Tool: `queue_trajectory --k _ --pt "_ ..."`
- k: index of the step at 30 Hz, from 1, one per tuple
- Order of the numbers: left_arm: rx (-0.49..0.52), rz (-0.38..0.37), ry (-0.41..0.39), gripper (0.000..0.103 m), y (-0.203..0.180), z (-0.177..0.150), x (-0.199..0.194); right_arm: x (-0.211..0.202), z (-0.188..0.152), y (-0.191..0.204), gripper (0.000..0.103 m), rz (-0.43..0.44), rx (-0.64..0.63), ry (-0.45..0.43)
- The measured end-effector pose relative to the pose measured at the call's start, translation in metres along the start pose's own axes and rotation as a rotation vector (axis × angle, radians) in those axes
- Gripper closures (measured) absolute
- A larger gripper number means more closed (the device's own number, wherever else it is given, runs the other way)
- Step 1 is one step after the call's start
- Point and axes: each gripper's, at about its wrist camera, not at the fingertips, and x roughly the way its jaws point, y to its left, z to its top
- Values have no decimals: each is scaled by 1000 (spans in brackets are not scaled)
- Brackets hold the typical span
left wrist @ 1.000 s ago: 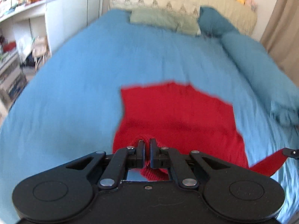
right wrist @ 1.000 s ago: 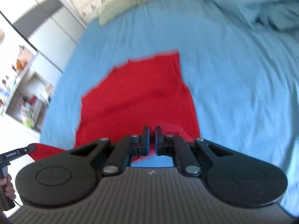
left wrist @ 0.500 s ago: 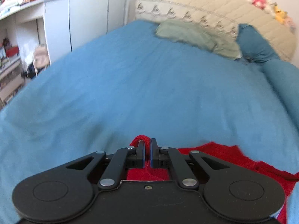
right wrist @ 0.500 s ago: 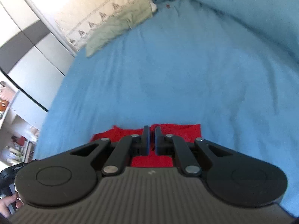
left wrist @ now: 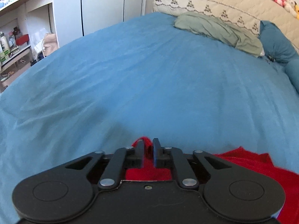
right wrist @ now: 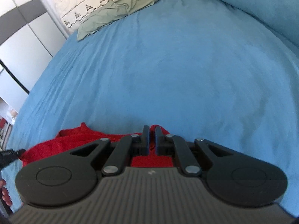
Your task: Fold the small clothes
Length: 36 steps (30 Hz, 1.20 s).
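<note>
A red knit garment [left wrist: 248, 166] lies on the blue bed cover, mostly hidden under both grippers. My left gripper [left wrist: 148, 144] is shut on a fold of its red edge, low over the cover. My right gripper [right wrist: 152, 132] is shut on another part of the red garment [right wrist: 74, 140], which spreads to the left below it. The tip of the left gripper shows at the left edge of the right wrist view [right wrist: 9, 154].
The blue bed cover [left wrist: 149, 74] stretches ahead. A green pillow [left wrist: 214, 29] and a blue bolster [left wrist: 276, 43] lie at the headboard. White shelves [left wrist: 22, 37] and wardrobe doors stand left of the bed.
Both grippers have carried the garment's near edge forward over the rest of it. The spread red cloth seen earlier now lies under and behind the grippers.
</note>
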Motion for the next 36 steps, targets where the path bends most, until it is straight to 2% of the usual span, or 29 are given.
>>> queue_trajectory --k 1,2,4,7,10,14,18,20,22,27,29,31,34,36 --pt "-6 0 -11 51 0 -1 -5 -4 0 3 58 0 -20 -10" --pt "-9 -4 -28 26 0 -1 -11 -10 -2 5 28 4 -38 -28" --pt "8 -6 -78 13 0 1 -24 -24 -6 13 5 5 -91 -80" --pt "79 -5 -115 2 0 -1 -49 -40 -12 22 3 49 -155 -84" --pt "153 -45 -90 0 0 -15 -69 -52 -32 30 0 82 -212 -51" --pt "244 -106 31 0 -1 -53 -67 -49 -68 37 0 79 -276 16" --pt "300 -95 155 0 0 -91 -44 -30 -95 34 0 47 -281 102" --pt "320 -86 192 0 2 -106 -32 -28 -107 28 0 29 -280 104" --pt "317 -96 165 0 4 -113 -33 -25 -112 26 0 14 -286 92" --pt "304 -75 182 0 -7 -107 -44 -28 -108 37 0 3 -309 84" --pt "297 -80 175 0 -11 -102 -59 -47 -103 39 0 29 -310 51" --pt "281 -54 174 0 -16 -95 -77 -71 -99 42 0 47 -302 18" --pt "236 -81 156 0 -18 -89 -107 -106 -106 48 0 30 -292 11" --pt "230 -70 152 0 -24 -90 -121 -128 -120 49 0 -1 -279 17"
